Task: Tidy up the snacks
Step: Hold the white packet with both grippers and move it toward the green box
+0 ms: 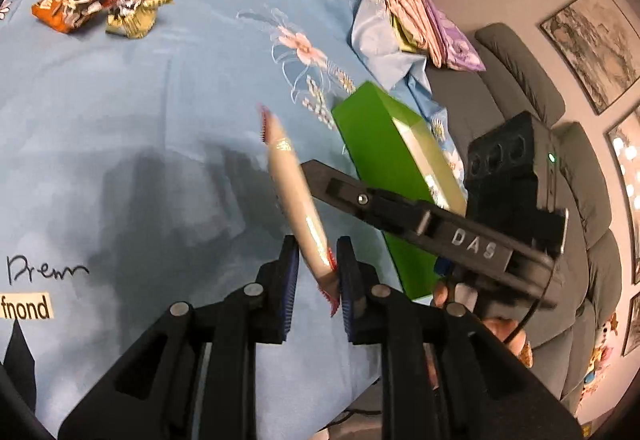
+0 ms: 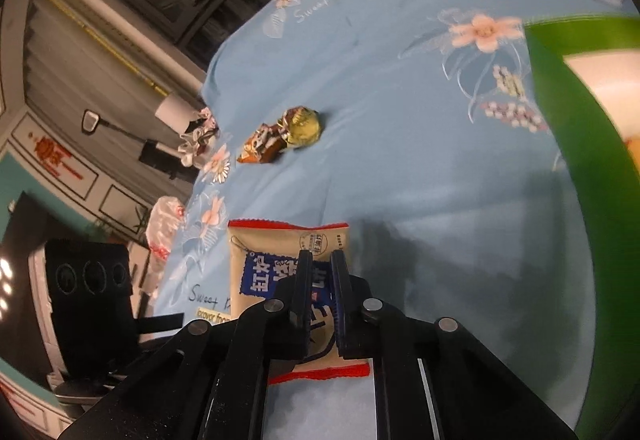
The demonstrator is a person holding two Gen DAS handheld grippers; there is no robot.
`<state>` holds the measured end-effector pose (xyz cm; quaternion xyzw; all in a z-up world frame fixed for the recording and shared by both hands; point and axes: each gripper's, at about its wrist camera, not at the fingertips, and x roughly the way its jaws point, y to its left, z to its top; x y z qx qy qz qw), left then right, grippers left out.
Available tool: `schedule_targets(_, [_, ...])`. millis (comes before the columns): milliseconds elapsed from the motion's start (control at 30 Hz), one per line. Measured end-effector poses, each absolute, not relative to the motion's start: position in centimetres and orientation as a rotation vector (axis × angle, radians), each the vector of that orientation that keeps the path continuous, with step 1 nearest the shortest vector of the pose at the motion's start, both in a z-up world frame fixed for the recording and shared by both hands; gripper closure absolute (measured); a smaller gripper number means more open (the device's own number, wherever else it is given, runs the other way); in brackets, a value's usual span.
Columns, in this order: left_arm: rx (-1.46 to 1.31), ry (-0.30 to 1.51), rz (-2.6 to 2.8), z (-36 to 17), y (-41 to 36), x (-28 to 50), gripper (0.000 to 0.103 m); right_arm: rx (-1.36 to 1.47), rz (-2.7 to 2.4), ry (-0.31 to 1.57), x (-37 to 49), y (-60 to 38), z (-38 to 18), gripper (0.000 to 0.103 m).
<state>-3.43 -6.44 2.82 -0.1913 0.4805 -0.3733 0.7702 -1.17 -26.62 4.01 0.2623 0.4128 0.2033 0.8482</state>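
A cream snack packet (image 1: pixel 288 180) with red serrated ends stands edge-on in the left wrist view. Its near end sits between the blue pads of my left gripper (image 1: pixel 318 244), which is shut on it. From the right, a black finger (image 1: pixel 340 188) of the right gripper meets the packet partway up. In the right wrist view the same kind of packet (image 2: pixel 264 252) shows its blue label, with my right gripper (image 2: pixel 322 256) shut on it above the blue cloth. An open green box (image 1: pixel 372 136) (image 2: pixel 580 180) stands just to the right.
An orange packet (image 1: pixel 66 10) (image 2: pixel 260 150) and a gold one (image 1: pixel 134 14) (image 2: pixel 304 126) lie together farther off on the flowered cloth (image 1: pixel 120 100). Several packets (image 1: pixel 428 28) are piled at the back right. A silver wrapper (image 2: pixel 198 138) and a clear one (image 2: pixel 166 224) lie near the left edge.
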Motion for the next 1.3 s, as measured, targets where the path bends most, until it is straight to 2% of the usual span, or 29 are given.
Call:
schedule_targets(33, [-0.408,1.037,-0.811,2.6,-6.2,-3.7,0.084,0.571,0.45,0.892,-1.0,-26.9,3.5,0.088])
schedule_targets(100, [-0.411,1.032,-0.813,2.3,-5.9,-3.9,0.087,0.612,0.443,0.935,-0.7,-27.7,2.6,0.064])
schedule_targets(133, [-0.418,1.038,-0.805,2.1,-5.8,-3.9,0.087,0.638,0.419,0.953,-0.6,-28.1,2.2,0.034])
schedule_targets(167, [-0.429,1.052,-0.785,1.7,-5.5,-3.8,0.087,0.67,0.395,0.973,-0.6,-28.4,1.7,0.021])
schedule_targets(233, [-0.442,1.104,-0.736,0.5,-5.1,-3.3,0.086,0.724,0.369,1.026,-0.3,-28.7,0.7,0.02])
schedule_targets(267, [-0.438,1.127,-0.714,0.1,-5.2,-3.1,0.08,0.728,0.367,1.035,-0.2,-28.5,0.6,0.02])
schedule_targets(333, [-0.43,1.19,-0.659,-1.1,-5.4,-2.7,0.079,0.676,0.363,1.042,-0.1,-27.5,0.9,0.02])
schedule_targets(500, [-0.463,1.177,-0.679,-1.3,-5.5,-2.6,0.078,0.602,0.429,1.098,0.7,-23.6,0.6,0.02])
schedule_targets(633, [-0.443,1.161,-0.7,-1.0,-6.3,-2.9,0.078,0.422,0.351,1.08,1.1,-20.8,1.1,0.022])
schedule_targets(700, [-0.462,1.178,-0.745,-1.4,-6.9,-2.7,0.078,0.379,0.325,1.068,1.1,-20.3,1.0,0.03])
schedule_targets(733, [-0.482,1.182,-0.754,-1.6,-6.9,-2.7,0.079,0.359,0.299,1.061,1.1,-20.3,0.9,0.041])
schedule_targets(767, [-0.497,1.183,-0.766,-1.6,-6.9,-2.8,0.078,0.36,0.29,1.056,1.2,-20.5,1.0,0.058])
schedule_targets(833, [-0.499,1.186,-0.777,-1.6,-6.9,-2.8,0.077,0.393,0.278,1.066,1.5,-21.4,0.5,0.077])
schedule_targets(933, [-0.493,1.186,-0.787,-1.4,-6.8,-3.1,0.077,0.443,0.3,1.066,1.5,-22.7,0.2,0.084])
schedule_targets(1033, [-0.481,1.184,-0.791,-1.3,-6.8,-3.4,0.077,0.423,0.329,1.062,1.1,-22.8,0.5,0.084])
schedule_targets(1100, [-0.473,1.188,-0.789,-1.4,-7.0,-3.3,0.076,0.366,0.329,1.05,0.7,-22.6,0.9,0.084])
schedule_targets(1133, [-0.482,1.188,-0.786,-1.5,-6.9,-3.3,0.076,0.332,0.32,1.044,0.5,-22.4,1.2,0.076])
schedule_targets(1167, [-0.493,1.188,-0.781,-1.5,-6.9,-3.3,0.076,0.303,0.323,1.041,0.3,-22.2,1.4,0.062])
schedule_targets(1200, [-0.499,1.186,-0.781,-1.6,-6.8,-3.3,0.076,0.291,0.329,1.041,0.3,-22.1,1.5,0.053])
schedule_targets(1233, [-0.508,1.182,-0.781,-1.7,-6.6,-3.4,0.076,0.273,0.352,1.05,0.2,-21.9,1.7,0.034])
schedule_targets(1300, [-0.53,1.181,-0.772,-1.7,-6.3,-3.7,0.074,0.26,0.379,1.066,0.3,-21.5,1.9,0.019])
